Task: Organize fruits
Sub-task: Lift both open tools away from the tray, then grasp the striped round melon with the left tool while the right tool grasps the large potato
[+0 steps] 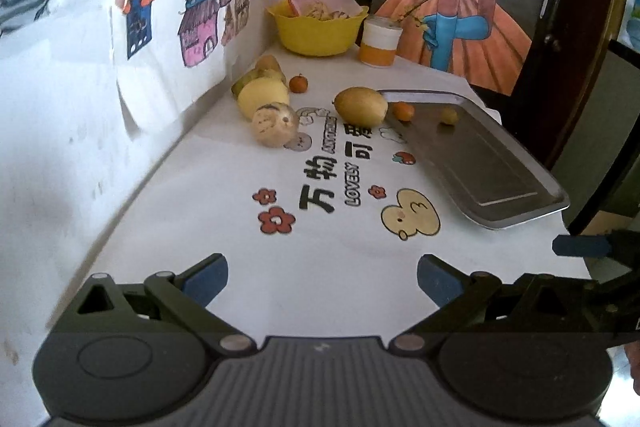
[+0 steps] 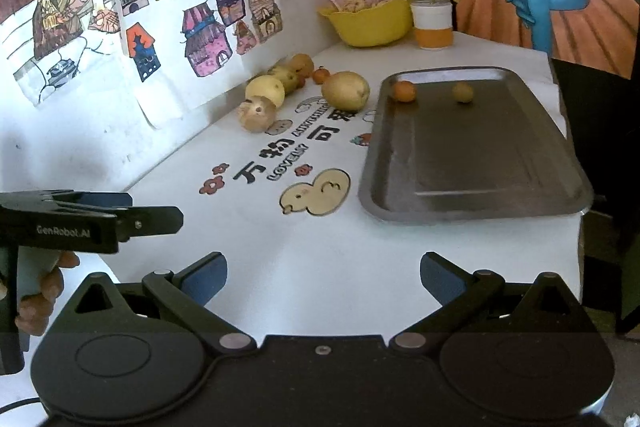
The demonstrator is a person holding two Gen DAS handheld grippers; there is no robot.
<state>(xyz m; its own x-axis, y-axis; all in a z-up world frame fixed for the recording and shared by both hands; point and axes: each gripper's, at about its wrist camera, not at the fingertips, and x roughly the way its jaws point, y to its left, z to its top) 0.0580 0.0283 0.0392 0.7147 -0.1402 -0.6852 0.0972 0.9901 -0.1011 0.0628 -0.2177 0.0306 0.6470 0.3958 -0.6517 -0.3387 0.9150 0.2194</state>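
Note:
A steel tray (image 2: 472,187) (image 1: 516,203) lies on the right of the white table, holding a small orange fruit (image 2: 404,91) (image 1: 403,111) and a small yellow-green fruit (image 2: 463,92) (image 1: 448,115) at its far end. Left of the tray sits a large yellow oval fruit (image 2: 345,91) (image 1: 361,106). By the wall lie a tan striped fruit (image 2: 257,114) (image 1: 275,123), a pale yellow fruit (image 2: 265,89) (image 1: 262,95), other yellowish fruits (image 2: 294,69) and a tiny orange one (image 1: 299,83) (image 2: 320,75). My left gripper (image 1: 322,281) and right gripper (image 2: 323,281) both stand open and hold nothing, near the table's front.
A yellow bowl (image 2: 370,23) (image 1: 316,29) with food and a white-and-orange jar (image 2: 433,23) (image 1: 380,41) stand at the back. Drawings cover the left wall. The left gripper's side (image 2: 92,223) and a hand show in the right wrist view.

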